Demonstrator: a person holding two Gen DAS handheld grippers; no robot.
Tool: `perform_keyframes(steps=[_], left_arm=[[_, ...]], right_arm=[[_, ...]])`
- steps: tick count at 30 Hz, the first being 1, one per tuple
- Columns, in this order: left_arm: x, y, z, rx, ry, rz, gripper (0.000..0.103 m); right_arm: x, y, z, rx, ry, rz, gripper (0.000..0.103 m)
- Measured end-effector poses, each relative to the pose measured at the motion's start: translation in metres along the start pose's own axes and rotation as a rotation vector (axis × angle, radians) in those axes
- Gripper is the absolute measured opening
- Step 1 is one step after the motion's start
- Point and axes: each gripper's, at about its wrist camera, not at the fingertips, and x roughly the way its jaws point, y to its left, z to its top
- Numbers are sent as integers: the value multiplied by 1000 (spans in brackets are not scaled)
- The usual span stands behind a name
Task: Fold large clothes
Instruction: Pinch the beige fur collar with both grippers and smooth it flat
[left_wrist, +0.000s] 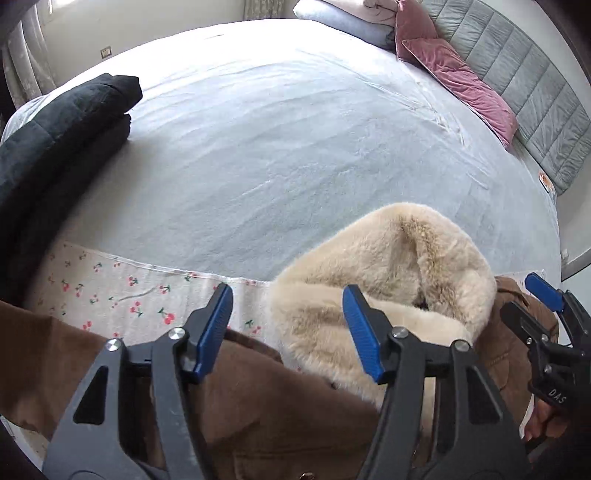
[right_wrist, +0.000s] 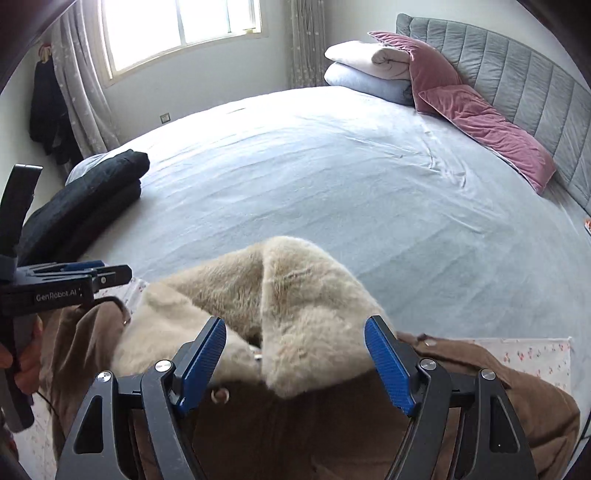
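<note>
1. Step in hand, as judged: the start of the fold. A brown coat (left_wrist: 258, 387) with a cream fur collar (left_wrist: 388, 277) is laid at the near edge of the bed (left_wrist: 295, 129), partly over a cherry-print cloth (left_wrist: 129, 291). No fold is yet seen in it.
2. Left gripper (left_wrist: 288, 328): jaws are held apart, about mid-width, nothing clamped. Brown coat fabric is seen below and between the jaws; the fur collar lies under and just beyond the right-hand jaw. Whether a pad is touching fabric cannot be told.
3. Right gripper (right_wrist: 314, 362): jaws are spread wide, nothing pinched. The fur collar (right_wrist: 288, 306) is framed between and just ahead of the jaws, its fold line running roughly down the middle of the gap. Coat body (right_wrist: 314, 435) with a button is seen directly beneath. No pad contact is confirmed.
4. In the left wrist view the right gripper (left_wrist: 546, 306) is seen just beside the coat's far shoulder; in the right wrist view the left gripper (right_wrist: 74, 277) is seen side-on, beside the other shoulder.
5. Next move, as judged: each shoulder or collar edge is to be pinched, one per gripper, then the coat is to be lifted or spread flat toward the open bed ahead of the jaws. Thick fur and heavy cloth call for a deep bite.
6. A folded dark garment (left_wrist: 66, 122) is seen well ahead and left of the jaws; it is to be left alone.
</note>
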Motion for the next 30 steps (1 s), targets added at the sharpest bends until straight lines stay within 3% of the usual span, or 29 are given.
perform_keyframes(steps=[5,6,7,8,9,12,17,21,22,23,25,26,30], left_arm=[[32,-11,7,-52,10,-66,63],[36,-15,6,-35,17,-59,63],[39,-21,6,-10,25,-60,63],[41,-26,6,15,33,-57,63],[43,-32,4,42,46,-48,63],[46,-43,-2,95,89,-16,63],[39,-56,-8,75,166,-54,63],[55,-63,-24,-3,348,-82,63],[58,-65,-28,-17,371,-89,50],[58,-67,-31,-24,378,-120,24],[49,-73,-31,-21,330,-136,16],[37,-75,-28,-13,260,-166,14],[-40,-53,-8,-56,-170,-334,13]], right_arm=[[99,3,14,-12,86,-96,75],[114,5,9,-41,107,-146,51],[123,7,2,-64,109,-146,33],[121,6,-5,-56,71,-125,30],[113,5,-9,-47,30,-137,19],[70,-2,-22,-39,-110,-198,12],[7,-17,-47,-59,-232,-276,11],[-20,-32,-60,-3,-280,-270,10],[-21,-34,-63,1,-272,-260,10],[-23,-35,-66,1,-266,-251,10],[-23,-36,-66,0,-264,-239,10],[-23,-38,-64,10,-267,-225,10],[-27,-63,-52,144,-316,-125,10]])
